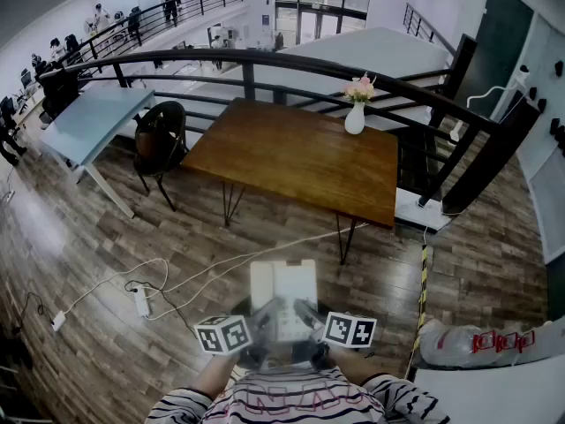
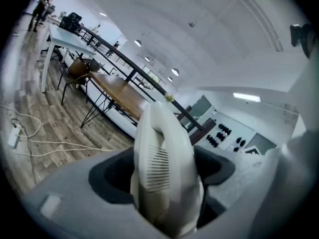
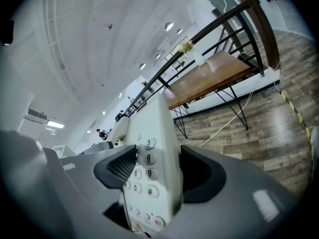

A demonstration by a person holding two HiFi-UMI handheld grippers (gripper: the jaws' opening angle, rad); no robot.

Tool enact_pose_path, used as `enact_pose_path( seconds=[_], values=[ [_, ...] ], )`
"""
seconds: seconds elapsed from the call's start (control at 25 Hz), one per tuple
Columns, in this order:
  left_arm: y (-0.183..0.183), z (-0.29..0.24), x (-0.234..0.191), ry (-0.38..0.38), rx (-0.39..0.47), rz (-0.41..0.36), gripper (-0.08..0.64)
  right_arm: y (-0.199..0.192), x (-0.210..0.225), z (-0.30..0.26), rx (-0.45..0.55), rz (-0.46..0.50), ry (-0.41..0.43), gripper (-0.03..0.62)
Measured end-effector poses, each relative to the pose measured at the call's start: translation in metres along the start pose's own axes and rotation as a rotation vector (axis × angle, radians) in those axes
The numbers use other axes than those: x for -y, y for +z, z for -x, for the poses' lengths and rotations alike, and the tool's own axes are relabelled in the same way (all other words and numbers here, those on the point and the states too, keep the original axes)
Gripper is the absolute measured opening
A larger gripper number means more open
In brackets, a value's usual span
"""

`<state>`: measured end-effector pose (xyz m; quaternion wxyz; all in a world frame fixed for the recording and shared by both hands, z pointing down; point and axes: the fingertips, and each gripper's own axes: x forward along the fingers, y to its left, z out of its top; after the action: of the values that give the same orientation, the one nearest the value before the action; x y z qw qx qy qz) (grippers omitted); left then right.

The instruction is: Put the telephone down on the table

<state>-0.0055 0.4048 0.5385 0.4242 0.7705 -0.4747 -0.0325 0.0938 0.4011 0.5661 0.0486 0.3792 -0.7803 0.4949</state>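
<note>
Holding one white telephone (image 1: 282,283) in two grippers, low and close to the striped sleeves (image 1: 402,400). With the left gripper (image 2: 164,176), clamped wide on the handset (image 2: 160,133) side, dark pads against both flanks. With the right gripper (image 3: 157,172), clamped likewise on the keypad side, pads flanking the 6, 9 and # keys. Held up in the air over the plank floor (image 1: 79,237), well short of the brown bench (image 1: 300,162) and not on it. Two benches in all: on the brown one, a single white vase (image 1: 355,119) of flowers near its far right corner; to its left, beyond one dark chair (image 1: 159,140), the pale blue bench (image 1: 88,117). Across the floor, pale cables (image 1: 115,281) running to one white power strip (image 1: 141,302).
</note>
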Motion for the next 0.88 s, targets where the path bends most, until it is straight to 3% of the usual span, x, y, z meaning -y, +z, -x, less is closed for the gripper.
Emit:
enact_pose_path(
  seconds=[0.24,0.48,0.88],
  values=[
    [0.007,0.005,0.000,-0.028,0.017,-0.002,0.371,0.003,-0.010,-0.002,0.024,0.025,0.002,0.278],
    [0.021,-0.015,-0.011,-0.004,0.032,0.020,0.371,0.024,-0.002,-0.022,-0.009,0.040,0.010,0.279],
    [0.073,-0.091,-0.017,0.012,0.071,0.033,0.371,0.107,0.026,-0.063,-0.034,0.073,0.029,0.279]
  ],
)
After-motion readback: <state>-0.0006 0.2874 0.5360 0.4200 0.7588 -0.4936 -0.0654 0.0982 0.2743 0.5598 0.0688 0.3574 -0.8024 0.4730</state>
